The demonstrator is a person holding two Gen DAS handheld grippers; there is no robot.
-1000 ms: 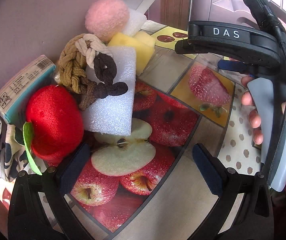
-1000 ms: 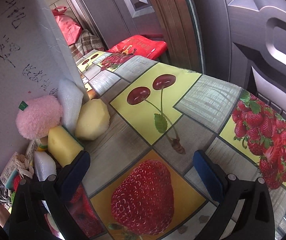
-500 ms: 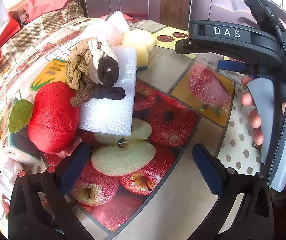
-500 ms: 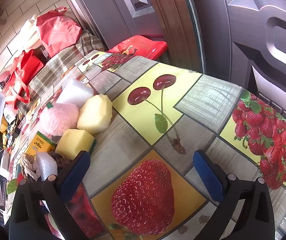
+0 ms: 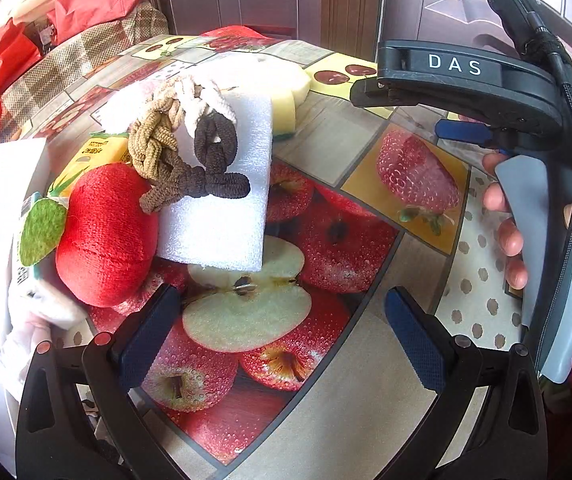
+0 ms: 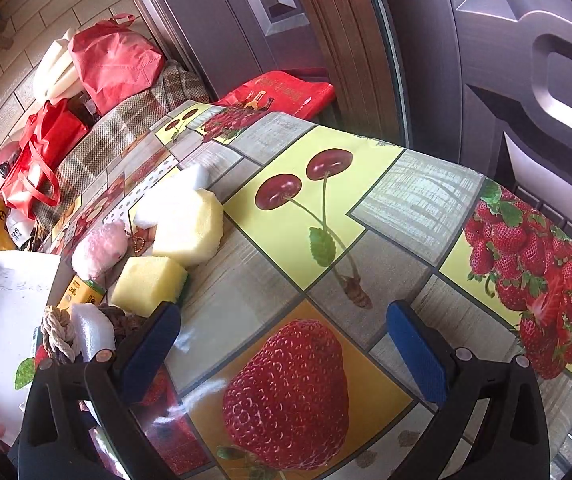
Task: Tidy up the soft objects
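A pile of soft things lies on the fruit-print tablecloth (image 5: pixel 365 392). In the left wrist view, a red plush apple (image 5: pixel 106 236) leans against a white foam sheet (image 5: pixel 222 204), and a braided brown and cream rope toy (image 5: pixel 178 148) rests on the sheet. Behind them are yellow sponges (image 5: pixel 286 96). My left gripper (image 5: pixel 278 336) is open just in front of the pile, empty. The right wrist view shows a pink pompom (image 6: pixel 100 250), a pale yellow sponge (image 6: pixel 190 232), a yellow block (image 6: pixel 148 286) and white foam (image 6: pixel 178 188). My right gripper (image 6: pixel 282 352) is open, empty, right of the pile.
A white sheet or board (image 6: pixel 2 320) stands at the left edge of the pile. A yellow carton (image 5: pixel 94 156) and a tissue pack (image 5: pixel 30 276) lie behind the apple. Red bags (image 6: pixel 110 60) sit on a checked seat beyond the table. A hand (image 5: pixel 509 236) holds the right gripper's handle.
A large pale board that stood behind the pile has dropped away to the left, revealing the room and the table's far end. The pile and both grippers have stayed put.
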